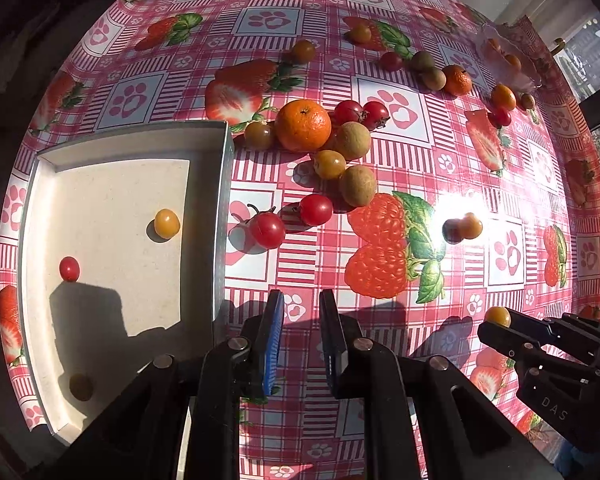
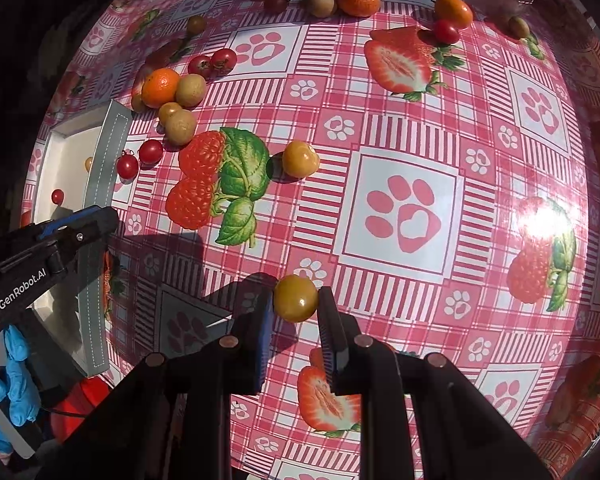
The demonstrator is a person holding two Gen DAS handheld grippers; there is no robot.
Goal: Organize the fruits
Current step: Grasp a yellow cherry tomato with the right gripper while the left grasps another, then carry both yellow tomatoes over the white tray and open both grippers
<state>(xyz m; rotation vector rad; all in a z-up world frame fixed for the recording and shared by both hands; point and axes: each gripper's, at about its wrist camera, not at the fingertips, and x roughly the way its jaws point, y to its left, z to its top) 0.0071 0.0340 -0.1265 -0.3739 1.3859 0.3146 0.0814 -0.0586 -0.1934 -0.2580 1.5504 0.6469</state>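
My right gripper (image 2: 296, 300) is shut on a yellow cherry tomato (image 2: 296, 298), held above the tablecloth; it also shows in the left wrist view (image 1: 497, 316). My left gripper (image 1: 300, 300) is open and empty, just right of the white tray (image 1: 220, 208). The tray holds a yellow tomato (image 1: 167, 223), a red tomato (image 1: 69, 268) and a dark one in shadow (image 1: 81, 387). Beyond the tray lie an orange (image 1: 303, 125), red tomatoes (image 1: 315, 209), brown round fruits (image 1: 357, 185) and a lone yellow tomato (image 2: 300, 159).
More fruits sit far back: a second orange (image 1: 457, 79), small tomatoes (image 1: 391, 61) and a clear dish (image 1: 512, 64) at the table's far right edge. The strawberry-print tablecloth (image 2: 400, 208) covers the table. A blue-gloved hand (image 2: 16, 376) holds the left gripper.
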